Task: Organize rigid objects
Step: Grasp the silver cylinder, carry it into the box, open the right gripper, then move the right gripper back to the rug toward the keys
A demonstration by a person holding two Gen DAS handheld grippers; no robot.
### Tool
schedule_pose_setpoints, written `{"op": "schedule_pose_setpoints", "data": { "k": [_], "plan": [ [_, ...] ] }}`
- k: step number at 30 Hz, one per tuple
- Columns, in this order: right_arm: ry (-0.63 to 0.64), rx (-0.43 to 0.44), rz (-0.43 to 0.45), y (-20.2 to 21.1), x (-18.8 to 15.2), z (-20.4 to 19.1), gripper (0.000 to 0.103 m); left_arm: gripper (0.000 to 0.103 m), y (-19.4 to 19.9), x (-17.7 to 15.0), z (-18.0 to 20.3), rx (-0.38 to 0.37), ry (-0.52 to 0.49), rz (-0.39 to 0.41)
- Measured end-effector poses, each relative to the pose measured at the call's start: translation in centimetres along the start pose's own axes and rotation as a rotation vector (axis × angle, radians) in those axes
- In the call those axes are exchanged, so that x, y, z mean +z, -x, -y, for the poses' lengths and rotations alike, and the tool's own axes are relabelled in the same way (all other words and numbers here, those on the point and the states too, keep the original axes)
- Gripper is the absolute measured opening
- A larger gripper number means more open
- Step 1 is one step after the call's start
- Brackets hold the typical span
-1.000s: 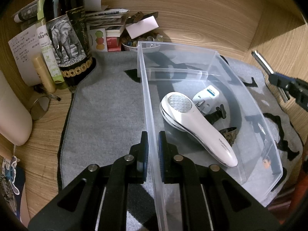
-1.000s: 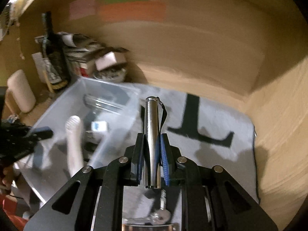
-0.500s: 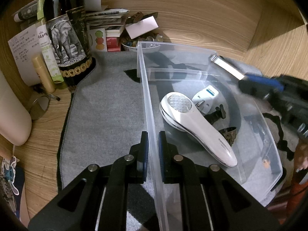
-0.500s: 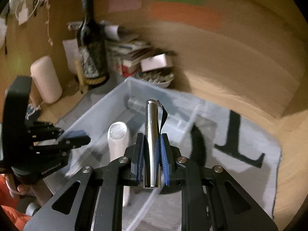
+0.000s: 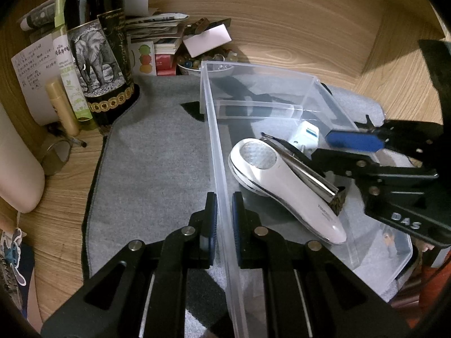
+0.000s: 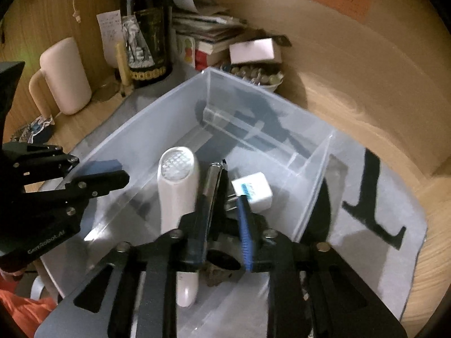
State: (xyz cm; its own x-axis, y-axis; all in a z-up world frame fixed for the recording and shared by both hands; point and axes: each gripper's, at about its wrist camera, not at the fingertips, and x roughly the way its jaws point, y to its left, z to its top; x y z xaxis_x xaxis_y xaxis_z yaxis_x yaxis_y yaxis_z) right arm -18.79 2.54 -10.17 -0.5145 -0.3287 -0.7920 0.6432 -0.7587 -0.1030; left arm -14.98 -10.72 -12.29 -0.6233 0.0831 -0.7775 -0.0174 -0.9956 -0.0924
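My left gripper [image 5: 224,219] has its jaws clamped on the near wall of the clear plastic bin [image 5: 217,140], which sits on a grey felt mat [image 5: 152,163] on the wooden bench [image 5: 324,28]. My right gripper [image 6: 222,225] is down inside the bin with its jaws opening; the silver metal tube [image 6: 212,180] lies between them, against the left pad, and the right pad stands clear of it. In the left wrist view the tube [image 5: 304,169] rests slanted across the white handheld device [image 5: 282,186]. A white adapter [image 6: 252,187] lies just beside them. A dark bottle [image 5: 95,45] stands at the mat's far corner.
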Motion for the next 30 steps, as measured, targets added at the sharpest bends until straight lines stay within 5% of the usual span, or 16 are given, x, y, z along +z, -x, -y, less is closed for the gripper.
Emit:
{"op": "schedule_pose_setpoints", "data": {
  "k": [11,20,30],
  "plan": [
    [-0.058,-0.120,0.157,6.3,-1.1,2.7,0.073,0.010,0.0,0.0,0.0,0.000,-0.001,0.000],
    [-0.200,-0.218,0.136,8.8,-4.9,7.4,0.081,0.010,-0.2,0.2,0.1,0.000,-0.004,-0.003],
    [-0.326,-0.182,-0.035,4.3,-9.9,9.3,0.081,0.010,-0.2,0.1,0.0,0.003,-0.008,-0.003]
  ]
}}
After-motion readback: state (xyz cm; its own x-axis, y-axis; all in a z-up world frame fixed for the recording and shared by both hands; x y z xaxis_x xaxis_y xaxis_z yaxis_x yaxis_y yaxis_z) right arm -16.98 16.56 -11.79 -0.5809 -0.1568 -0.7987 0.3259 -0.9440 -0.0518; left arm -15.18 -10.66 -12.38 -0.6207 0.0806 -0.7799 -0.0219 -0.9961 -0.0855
